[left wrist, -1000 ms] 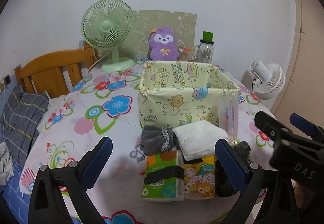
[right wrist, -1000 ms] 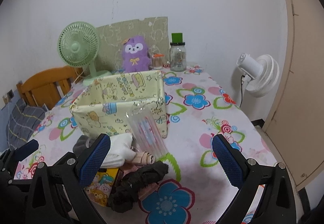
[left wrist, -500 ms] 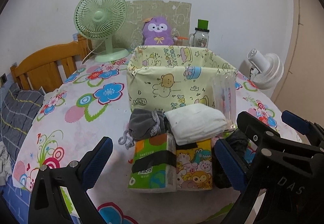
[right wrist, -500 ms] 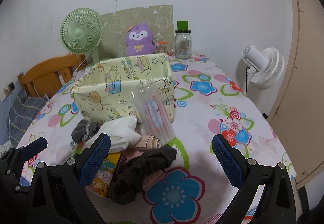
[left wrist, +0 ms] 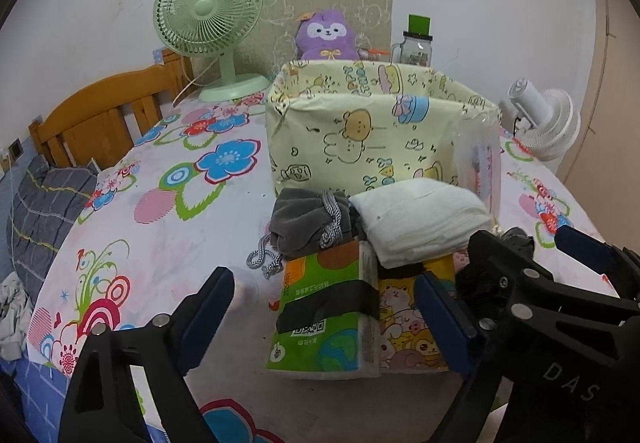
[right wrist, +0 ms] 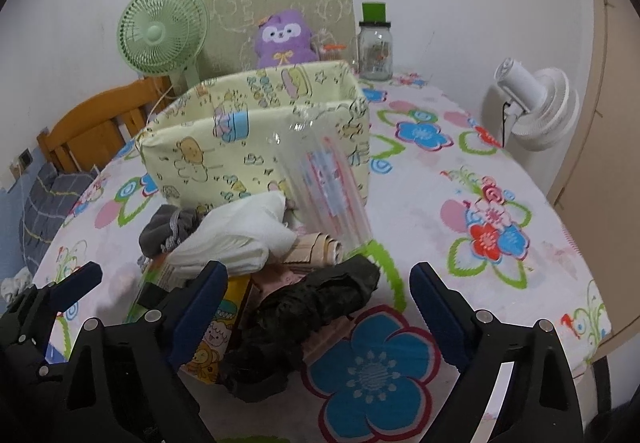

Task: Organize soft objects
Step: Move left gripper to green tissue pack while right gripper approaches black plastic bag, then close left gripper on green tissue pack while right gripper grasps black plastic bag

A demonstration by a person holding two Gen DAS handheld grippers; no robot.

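Note:
A pile of soft things lies in front of a yellow cartoon-print fabric box (left wrist: 372, 131) (right wrist: 256, 147). A grey drawstring pouch (left wrist: 308, 223) (right wrist: 168, 227) and a white folded cloth (left wrist: 420, 219) (right wrist: 240, 235) rest on two tissue packs (left wrist: 352, 319). A black cloth (right wrist: 312, 315) lies to the right, by a clear plastic bag (right wrist: 328, 187). My left gripper (left wrist: 324, 319) is open, with the tissue packs between its fingers. My right gripper (right wrist: 320, 323) is open around the black cloth.
A green fan (left wrist: 212, 23), a purple plush (left wrist: 326, 35) and a glass jar (left wrist: 416, 47) stand behind the box. A white fan (right wrist: 532, 103) is at the right table edge. A wooden headboard (left wrist: 100, 119) is on the left. The flowered tablecloth (right wrist: 480, 227) is bare to the right.
Both grippers have moved forward and down toward the pile. The tissue packs and the black cloth now sit between the open fingers.

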